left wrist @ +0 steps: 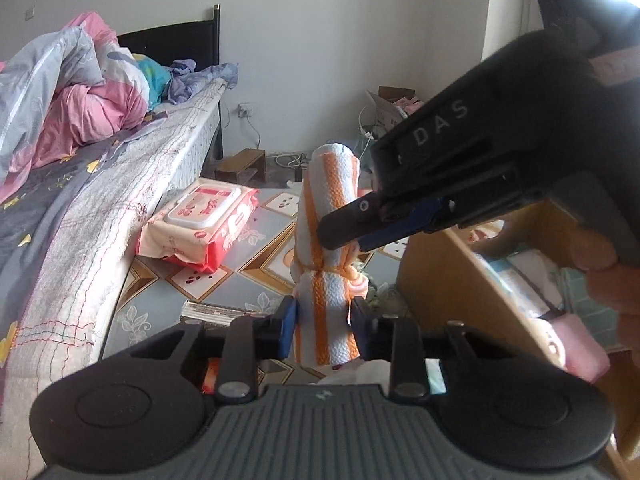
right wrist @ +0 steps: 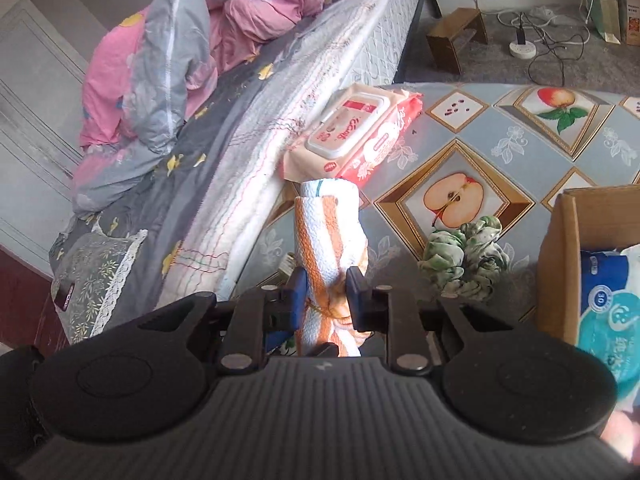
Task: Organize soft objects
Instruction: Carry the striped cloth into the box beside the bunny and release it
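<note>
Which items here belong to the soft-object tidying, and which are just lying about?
Job:
rolled striped towel, held by left gripper and right gripper
cardboard box
green scrunchie
wet-wipes pack

Lying about:
bedding
power strip
small wooden stool

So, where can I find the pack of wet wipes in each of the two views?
Left wrist view: wet wipes pack at left of centre, on the patterned floor mat beside the bed.
Right wrist view: the pack above centre, just beyond the rolled towel.
Shared landmark: the bed edge.
</note>
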The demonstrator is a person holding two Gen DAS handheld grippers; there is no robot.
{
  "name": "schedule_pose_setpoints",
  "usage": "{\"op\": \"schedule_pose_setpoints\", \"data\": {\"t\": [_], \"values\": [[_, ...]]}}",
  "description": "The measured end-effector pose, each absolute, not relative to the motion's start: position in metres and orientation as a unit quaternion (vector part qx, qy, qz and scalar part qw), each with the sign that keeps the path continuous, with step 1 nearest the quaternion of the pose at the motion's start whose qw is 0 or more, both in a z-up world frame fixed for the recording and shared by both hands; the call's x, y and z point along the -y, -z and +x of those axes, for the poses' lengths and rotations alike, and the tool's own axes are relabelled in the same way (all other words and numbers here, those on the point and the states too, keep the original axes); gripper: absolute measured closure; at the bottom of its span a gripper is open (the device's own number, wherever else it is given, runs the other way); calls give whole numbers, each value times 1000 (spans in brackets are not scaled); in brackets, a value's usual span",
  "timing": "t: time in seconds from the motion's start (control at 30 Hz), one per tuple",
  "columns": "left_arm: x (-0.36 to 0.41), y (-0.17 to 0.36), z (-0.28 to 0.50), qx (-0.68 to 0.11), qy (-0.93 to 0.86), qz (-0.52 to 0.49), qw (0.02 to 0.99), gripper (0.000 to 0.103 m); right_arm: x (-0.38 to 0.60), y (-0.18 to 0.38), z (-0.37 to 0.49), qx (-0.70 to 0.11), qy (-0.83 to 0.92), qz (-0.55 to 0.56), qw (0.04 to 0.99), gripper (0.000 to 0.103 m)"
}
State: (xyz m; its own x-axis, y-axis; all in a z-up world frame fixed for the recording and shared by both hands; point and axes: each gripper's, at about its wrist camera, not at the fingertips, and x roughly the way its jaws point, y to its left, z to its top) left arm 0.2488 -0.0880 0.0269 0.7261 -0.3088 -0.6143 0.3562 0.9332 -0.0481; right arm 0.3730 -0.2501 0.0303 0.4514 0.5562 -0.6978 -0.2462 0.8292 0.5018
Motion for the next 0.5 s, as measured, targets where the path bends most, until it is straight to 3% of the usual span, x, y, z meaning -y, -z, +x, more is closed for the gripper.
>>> {"op": "schedule_pose_setpoints", "data": {"t": [0.27, 0.5], "values": [[151, -75, 177, -292, 288, 53, 910, 72, 339, -99, 268, -404, -225, 175, 869, 83], [239, -51, 126, -333, 404, 85, 848, 70, 442, -90, 174, -418, -144, 189, 877, 83]]}}
